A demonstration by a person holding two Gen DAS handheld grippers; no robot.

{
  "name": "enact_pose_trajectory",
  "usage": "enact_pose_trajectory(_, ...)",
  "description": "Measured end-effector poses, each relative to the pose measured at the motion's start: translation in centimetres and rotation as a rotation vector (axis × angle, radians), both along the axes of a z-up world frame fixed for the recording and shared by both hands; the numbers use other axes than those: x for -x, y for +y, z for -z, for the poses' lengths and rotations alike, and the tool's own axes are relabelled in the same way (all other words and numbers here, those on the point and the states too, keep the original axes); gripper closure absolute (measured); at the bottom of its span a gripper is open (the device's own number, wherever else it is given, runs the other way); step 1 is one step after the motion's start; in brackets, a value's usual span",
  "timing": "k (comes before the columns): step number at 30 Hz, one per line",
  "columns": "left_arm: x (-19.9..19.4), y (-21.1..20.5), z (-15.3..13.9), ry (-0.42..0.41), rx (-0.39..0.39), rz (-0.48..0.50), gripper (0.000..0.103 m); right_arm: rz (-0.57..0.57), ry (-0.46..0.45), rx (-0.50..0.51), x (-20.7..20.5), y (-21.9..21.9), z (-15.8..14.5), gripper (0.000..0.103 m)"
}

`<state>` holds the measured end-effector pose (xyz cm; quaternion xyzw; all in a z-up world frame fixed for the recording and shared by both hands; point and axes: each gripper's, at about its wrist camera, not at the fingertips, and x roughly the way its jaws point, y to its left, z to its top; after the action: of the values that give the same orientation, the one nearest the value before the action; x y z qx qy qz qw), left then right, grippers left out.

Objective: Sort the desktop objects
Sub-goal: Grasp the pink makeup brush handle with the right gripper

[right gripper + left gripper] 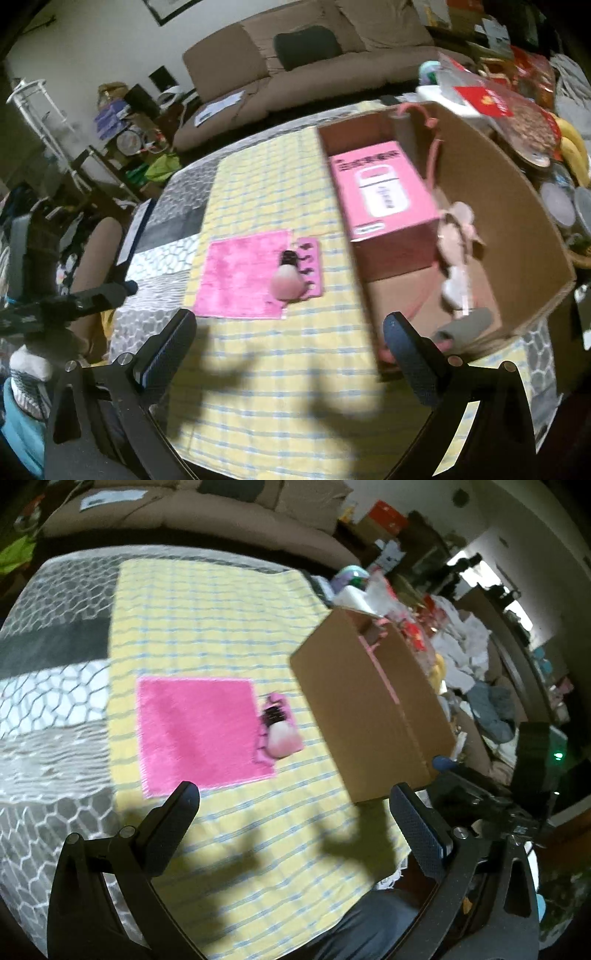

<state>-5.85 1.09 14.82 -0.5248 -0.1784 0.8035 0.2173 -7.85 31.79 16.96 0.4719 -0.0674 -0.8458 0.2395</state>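
A yellow checked cloth (266,206) covers the middle of the grey patterned tabletop (48,686). On it lies a square pink fluffy towel (240,277), and at that towel's right edge sits a pink flat toe separator (312,267) with a round pink-and-white makeup brush with a black base (288,278) resting on top of it.

To the right of these stands an open brown cardboard box (517,206). Inside it I can see a pink rectangular carton (384,192), a pale pink soft item (458,236) beside that carton, and a skipping rope with grey foam handles (465,326) and a pink cord.

The left gripper (295,805) hangs over the near part of the cloth, its jaws spread wide with nothing between them. The right gripper (290,330) hovers near the box's front corner, jaws equally wide apart and empty. Both views are somewhat blurred.
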Motion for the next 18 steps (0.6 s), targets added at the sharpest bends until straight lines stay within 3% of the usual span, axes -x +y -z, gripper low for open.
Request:
enact_pose_trajectory(8,-1.2,-4.6,3.2,-0.042,0.005,-0.053,0.0,-0.087,0.074,-0.094,-1.7,-6.1,1.0,0.001)
enact_pose_trajectory(13,-1.2,-6.2,4.9,-0.055,0.012,-0.058,0.0,-0.11,0.066,-0.08,-1.6,-8.6,3.2,0.004)
enact_pose_trajectory(18,-1.0,-6.4,6.2,-0.044,0.055,-0.039,0.0,-0.111,0.046,-0.099,-0.6,-10.5,6.4,0.021)
